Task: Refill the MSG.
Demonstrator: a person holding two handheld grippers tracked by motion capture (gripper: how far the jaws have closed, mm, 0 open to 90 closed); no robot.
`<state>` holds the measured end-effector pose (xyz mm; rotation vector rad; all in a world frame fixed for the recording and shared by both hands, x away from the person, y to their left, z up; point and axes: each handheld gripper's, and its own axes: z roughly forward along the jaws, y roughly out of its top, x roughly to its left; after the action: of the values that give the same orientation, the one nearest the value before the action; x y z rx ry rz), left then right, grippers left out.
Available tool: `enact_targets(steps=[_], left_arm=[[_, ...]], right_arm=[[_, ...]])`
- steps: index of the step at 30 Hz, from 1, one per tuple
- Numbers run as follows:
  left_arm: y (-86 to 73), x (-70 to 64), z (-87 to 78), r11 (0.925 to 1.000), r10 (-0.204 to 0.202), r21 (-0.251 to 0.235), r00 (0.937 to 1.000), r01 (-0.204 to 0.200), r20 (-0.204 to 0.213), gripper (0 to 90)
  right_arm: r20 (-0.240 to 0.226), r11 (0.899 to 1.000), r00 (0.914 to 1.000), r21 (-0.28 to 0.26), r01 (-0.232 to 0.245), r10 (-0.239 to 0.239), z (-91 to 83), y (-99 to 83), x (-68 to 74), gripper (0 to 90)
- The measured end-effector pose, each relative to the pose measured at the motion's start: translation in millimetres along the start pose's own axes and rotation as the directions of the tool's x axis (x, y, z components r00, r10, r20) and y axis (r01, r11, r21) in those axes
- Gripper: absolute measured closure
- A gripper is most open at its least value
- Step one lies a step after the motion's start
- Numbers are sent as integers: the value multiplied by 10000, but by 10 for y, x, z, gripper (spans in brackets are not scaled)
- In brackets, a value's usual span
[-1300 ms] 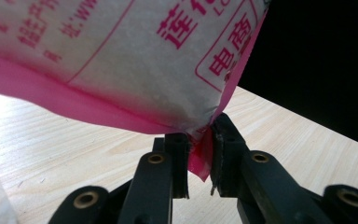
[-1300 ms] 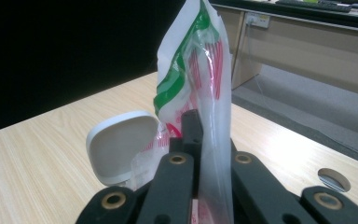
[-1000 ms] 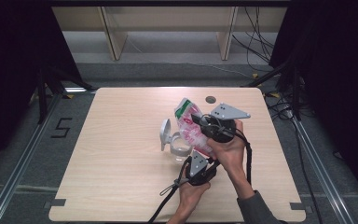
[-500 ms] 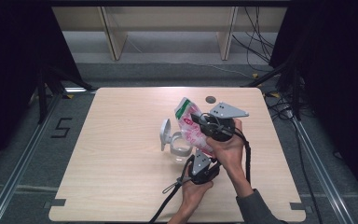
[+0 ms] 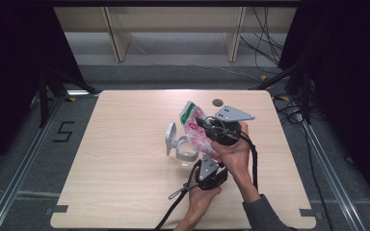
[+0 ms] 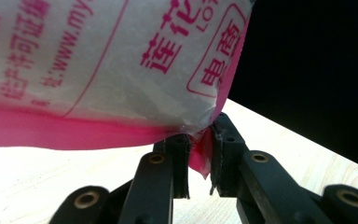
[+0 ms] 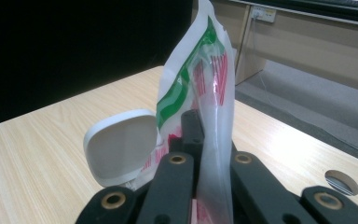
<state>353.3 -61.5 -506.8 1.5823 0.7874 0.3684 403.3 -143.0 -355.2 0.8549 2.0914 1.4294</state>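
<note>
A clear plastic bag (image 5: 195, 129) with pink print and a green stripe is held tilted above the table (image 5: 125, 183), its top toward the far side. My right gripper (image 5: 201, 123) is shut on the bag's upper part (image 7: 200, 70), with the film pinched between its jaws. My left gripper (image 5: 210, 158) comes from below, shut on the bag's pink bottom corner (image 6: 196, 161). Under the bag stands a white container (image 5: 187, 153) with its lid (image 5: 170, 138) flipped open. The lid (image 7: 121, 144) stands just left of my right gripper (image 7: 205, 135).
A round hole (image 5: 217, 102) is cut in the table near its far edge, also seen as the hole (image 7: 341, 181). Cables trail from both grippers toward the near edge. Wooden shelving stands beyond the table.
</note>
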Motion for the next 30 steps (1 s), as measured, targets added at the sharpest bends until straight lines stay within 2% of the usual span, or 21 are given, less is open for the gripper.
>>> enact_targets(steps=[2, 3, 4, 8, 10, 12, 14, 15, 16, 19, 20, 23, 24, 25, 26, 27, 30], left_arm=[[-3, 3, 2, 10000, -4, 37, 10000, 4, -4, 786], [-3, 0, 3, 10000, -99, -8, 9999, 99, 25, 786], [-2, -1, 3, 10000, -90, -15, 9999, 90, 49, 786], [-1, -3, 8, 10000, -96, 14, 9999, 96, 33, 786], [-1, -1, 8, 10000, -70, 10, 9999, 70, 91, 786], [-3, -2, 12, 10000, -88, -15, 9999, 89, 94, 787], [-7, -2, 15, 9999, -115, 8, 9999, 115, 109, 787], [-7, -3, 14, 9999, -126, 14, 9998, 126, 133, 787], [-7, -6, 13, 9999, -121, 19, 9998, 121, 124, 787], [-13, -5, 20, 9999, -82, 79, 9999, 81, 140, 788], [-12, -8, 20, 9999, -123, 69, 9998, 122, 161, 788], [-16, -11, 29, 9999, -167, 9, 9996, 167, 214, 789], [-16, -11, 29, 9999, -167, 9, 9996, 167, 214, 789], [-16, -12, 28, 9999, -167, 23, 9997, 167, 194, 789], [-14, -11, 26, 9998, -172, 39, 9996, 171, 207, 789], [-12, -13, 20, 9999, -148, 47, 9997, 147, 182, 789], [-13, -13, 26, 9999, -159, 14, 9996, 159, 220, 789]], right_arm=[[56, 10000, 10000, -16, 24, -24, 11, -3, 8, 900], [28, 9998, 9998, 2, 199, -199, 16, -2, -8, 900], [-34, 10000, 10000, 36, -36, 36, 23, -8, -2, 900], [20, 10000, 10000, 90, -40, 40, 24, -6, -6, 900], [17, 9996, 9996, -6, 265, -265, 39, -8, -27, 900], [-99, 10000, 9999, 19, 30, -29, 48, -13, -13, 900], [22, 9999, 10000, 107, 27, -27, 47, -14, -10, 900], [56, 10000, 9999, -13, 98, -98, 62, -19, -17, 900], [-1, 9996, 9998, 195, -184, 184, 51, -22, 0, 900], [19, 9999, 10000, 126, 52, -52, 70, -25, -21, 900], [-35, 9997, 10000, 254, -69, 70, 69, -28, -18, 900], [37, 9998, 9999, 187, 104, -105, 92, -37, -25, 900], [37, 9998, 9999, 187, 104, -105, 92, -37, -25, 900], [10, 9996, 10000, 248, -92, 92, 94, -41, -12, 900], [-19, 9998, 10000, 221, 16, -16, 103, -43, -19, 900], [-2, 9995, 9999, 281, -141, 141, 103, -46, -6, 900], [10, 9996, 9999, 242, -143, 143, 114, -45, 2, 900]])
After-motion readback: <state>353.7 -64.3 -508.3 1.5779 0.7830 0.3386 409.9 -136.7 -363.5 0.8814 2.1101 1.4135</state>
